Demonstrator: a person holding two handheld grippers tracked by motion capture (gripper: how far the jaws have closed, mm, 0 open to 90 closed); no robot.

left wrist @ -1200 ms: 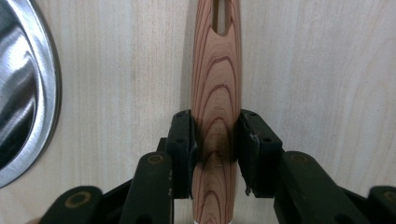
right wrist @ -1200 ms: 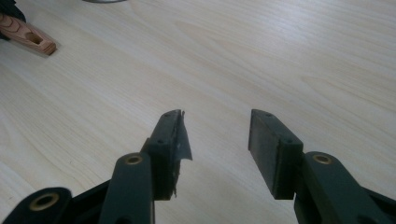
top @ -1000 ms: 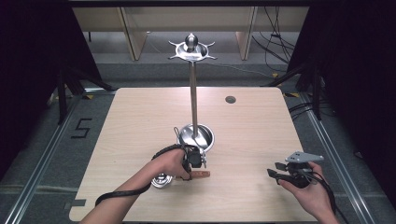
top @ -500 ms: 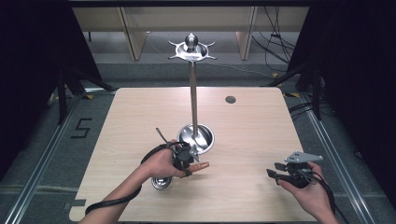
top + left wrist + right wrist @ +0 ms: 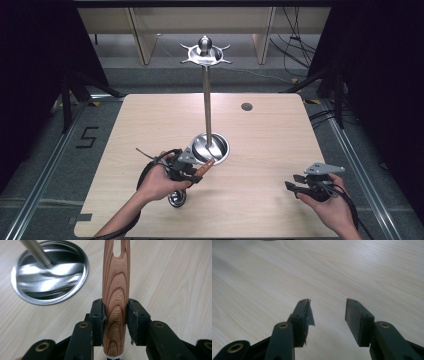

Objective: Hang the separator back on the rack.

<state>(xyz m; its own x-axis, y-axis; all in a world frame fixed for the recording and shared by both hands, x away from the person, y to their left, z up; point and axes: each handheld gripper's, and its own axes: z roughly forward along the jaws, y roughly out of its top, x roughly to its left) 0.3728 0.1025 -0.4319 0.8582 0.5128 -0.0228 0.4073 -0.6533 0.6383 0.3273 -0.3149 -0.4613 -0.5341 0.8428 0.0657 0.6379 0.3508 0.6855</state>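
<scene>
— What is gripped in the left claw (image 5: 115,315)?
— A wooden handle (image 5: 116,285), reddish-grained, slotted near its far end and stamped with lettering, is clamped between both jaws. It is held above the desk (image 5: 280,135), pointing at the steel stand's round base (image 5: 212,147).

— What is found nearby?
— A tall pole (image 5: 207,100) rises from that base. A small round metal piece (image 5: 176,199) lies just beside the left hand (image 5: 159,180).

— And the right claw (image 5: 327,312)?
— It is released, jaws spread over bare wood near the desk's front right edge, with open room around it.
</scene>
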